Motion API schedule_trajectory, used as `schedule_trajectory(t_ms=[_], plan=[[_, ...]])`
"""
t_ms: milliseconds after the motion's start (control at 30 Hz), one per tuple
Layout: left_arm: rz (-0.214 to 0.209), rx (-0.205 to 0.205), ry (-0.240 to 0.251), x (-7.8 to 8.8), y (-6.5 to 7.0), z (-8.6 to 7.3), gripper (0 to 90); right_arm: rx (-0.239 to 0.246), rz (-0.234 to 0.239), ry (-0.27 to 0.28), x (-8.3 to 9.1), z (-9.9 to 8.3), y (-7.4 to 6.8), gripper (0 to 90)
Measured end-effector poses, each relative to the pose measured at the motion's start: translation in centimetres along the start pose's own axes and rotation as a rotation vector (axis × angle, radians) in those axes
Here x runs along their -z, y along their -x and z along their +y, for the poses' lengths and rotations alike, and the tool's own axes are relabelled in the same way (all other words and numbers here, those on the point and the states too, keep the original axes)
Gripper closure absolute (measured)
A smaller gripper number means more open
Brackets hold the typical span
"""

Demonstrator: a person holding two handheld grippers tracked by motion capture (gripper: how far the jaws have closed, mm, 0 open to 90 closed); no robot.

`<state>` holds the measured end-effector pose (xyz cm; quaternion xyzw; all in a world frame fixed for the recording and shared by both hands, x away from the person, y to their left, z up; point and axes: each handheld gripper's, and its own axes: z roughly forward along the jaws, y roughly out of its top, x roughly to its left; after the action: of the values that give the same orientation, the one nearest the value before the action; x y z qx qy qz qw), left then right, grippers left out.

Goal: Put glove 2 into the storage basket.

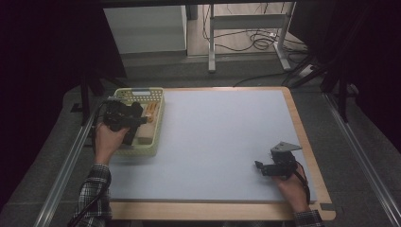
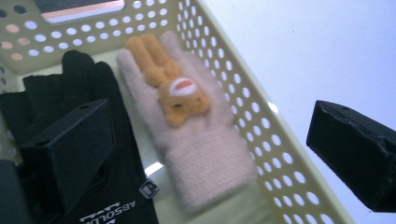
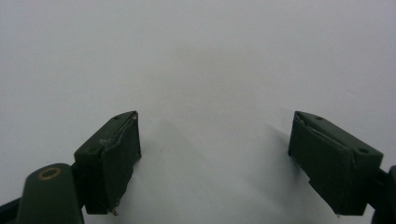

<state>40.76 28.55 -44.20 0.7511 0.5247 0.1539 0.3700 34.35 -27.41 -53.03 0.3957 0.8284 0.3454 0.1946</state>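
1. A pale yellow perforated basket (image 1: 158, 124) stands at the left side of the bench (image 1: 227, 142), near its far corner; the bench top is a light grey mat with a wooden border.
2. The left gripper (image 1: 135, 124) hovers over the basket, held by the person's left hand (image 1: 108, 141), whose plaid sleeve (image 1: 92, 194) comes in from the bottom of the high view.
3. In the left gripper view its two black jaws stand wide apart and nothing is between them: one is above the inside of the basket, the other out past the basket's wall over the grey mat.
4. Inside the basket lies a pink knitted glove (image 2: 187, 126) with an orange plush animal face (image 2: 175, 91) sewn on its back. It lies flat on the basket floor, fingers toward the far wall, cuff toward the camera, just beside the right-hand perforated wall in that view.
5. A black glove (image 2: 100, 140) with white lettering at the cuff lies next to the pink one, touching it along one side and partly hidden by the jaw.
6. The right gripper (image 1: 262, 166) is at the near right of the bench, well apart from the basket, held low in the right hand (image 1: 291, 187).
7. Its jaws are spread too, with bare grey mat between them.
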Motion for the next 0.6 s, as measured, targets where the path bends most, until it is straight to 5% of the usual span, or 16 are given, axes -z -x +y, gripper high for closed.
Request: schedule_trajectory(t_ms=[600], plan=[[-0.068,-0.101,0.031,-0.6,4.0,0.0,0.5,0.0,0.0,-0.003,0.0,0.0,0.0,16.5]])
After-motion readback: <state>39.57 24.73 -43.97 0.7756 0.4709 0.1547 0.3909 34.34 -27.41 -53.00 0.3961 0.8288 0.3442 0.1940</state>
